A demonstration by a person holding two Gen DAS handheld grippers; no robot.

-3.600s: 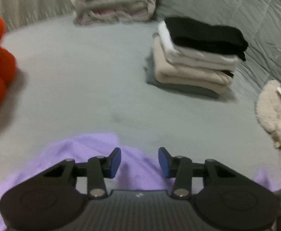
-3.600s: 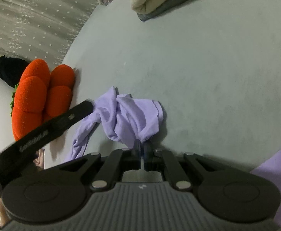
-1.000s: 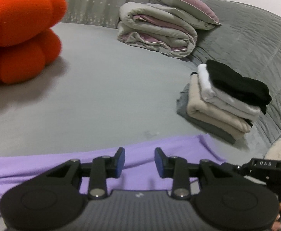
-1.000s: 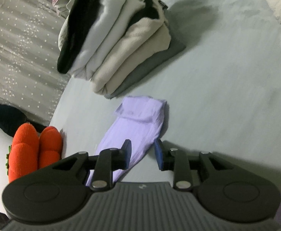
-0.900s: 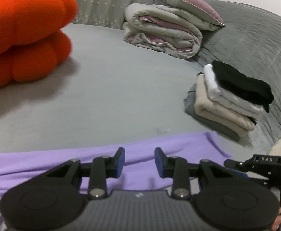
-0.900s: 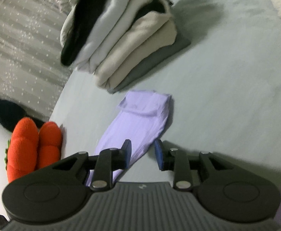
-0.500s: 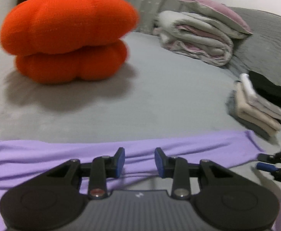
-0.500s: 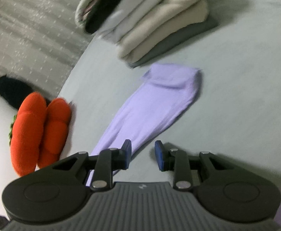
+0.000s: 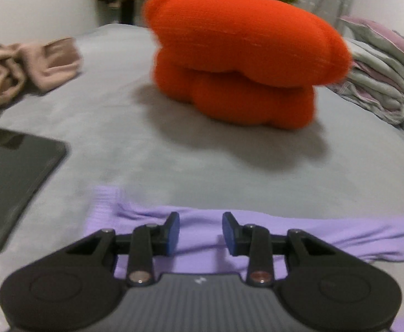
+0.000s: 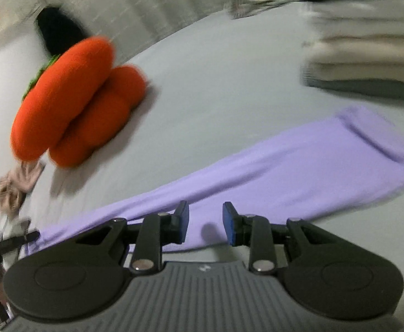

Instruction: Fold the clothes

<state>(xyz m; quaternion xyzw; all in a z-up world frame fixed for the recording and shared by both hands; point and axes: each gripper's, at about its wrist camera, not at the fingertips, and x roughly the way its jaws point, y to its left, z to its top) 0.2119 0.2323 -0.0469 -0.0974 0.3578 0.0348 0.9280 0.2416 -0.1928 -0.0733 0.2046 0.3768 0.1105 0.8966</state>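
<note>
A: Where's the purple garment [image 10: 298, 171] rn?

B: Laid out in a long narrow strip on the grey bed [image 9: 202, 166], flat, prob so it can be folded end to end. Far right sits the folded stack [image 10: 367, 63], finished pieces I'd guess.

A: Grippers?

B: Left gripper [image 9: 200, 233] fingers apart, nothing btwn them, hovering over the strip near its left end. Right gripper [image 10: 205, 222] also apart, empty, above the strip's near edge.

A: Touching cloth?

B: Can't tell, frames are blurry. Orange plush pumpkin [image 9: 240, 55] sits far side, phone [image 9: 13, 177] at left, crumpled beige cloth [image 9: 27, 66] far left, all clear of the fold area.
</note>
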